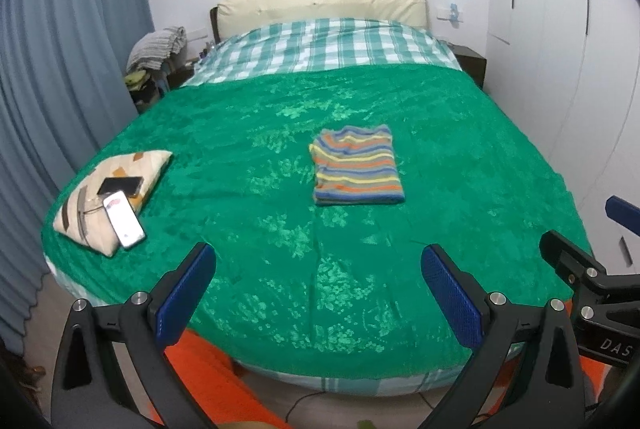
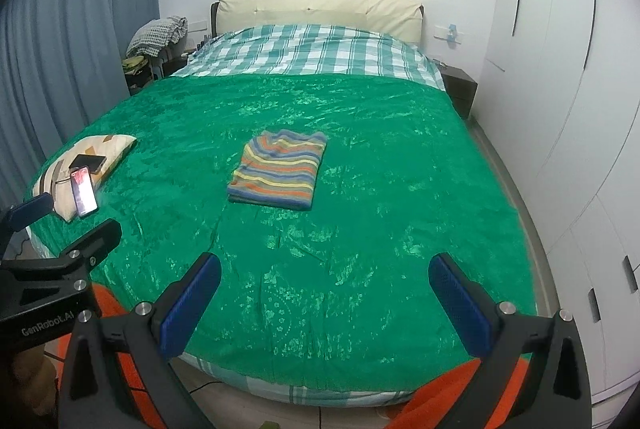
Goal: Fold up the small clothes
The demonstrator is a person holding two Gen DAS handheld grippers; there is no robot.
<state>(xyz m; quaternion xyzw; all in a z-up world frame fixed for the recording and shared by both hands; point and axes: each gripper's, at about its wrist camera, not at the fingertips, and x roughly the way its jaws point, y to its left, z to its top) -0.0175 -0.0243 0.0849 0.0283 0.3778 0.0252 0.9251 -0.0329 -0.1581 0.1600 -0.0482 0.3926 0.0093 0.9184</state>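
A small striped garment (image 1: 356, 165) lies folded into a neat rectangle on the green blanket (image 1: 280, 229) in the middle of the bed; it also shows in the right wrist view (image 2: 280, 169). My left gripper (image 1: 318, 261) is open and empty, held over the bed's near edge, well short of the garment. My right gripper (image 2: 325, 271) is open and empty too, beside the left one at the foot of the bed. Part of the right gripper (image 1: 576, 261) shows at the right edge of the left wrist view, and the left gripper (image 2: 68, 225) shows at the left edge of the right wrist view.
A patterned cushion (image 1: 116, 189) with two phones (image 1: 122, 207) on it lies at the bed's near left corner. Grey curtains (image 1: 60, 89) hang on the left, white wardrobes (image 2: 560, 89) stand on the right. A nightstand (image 2: 458, 89) is by the headboard. Orange fabric (image 1: 208, 369) lies below the grippers.
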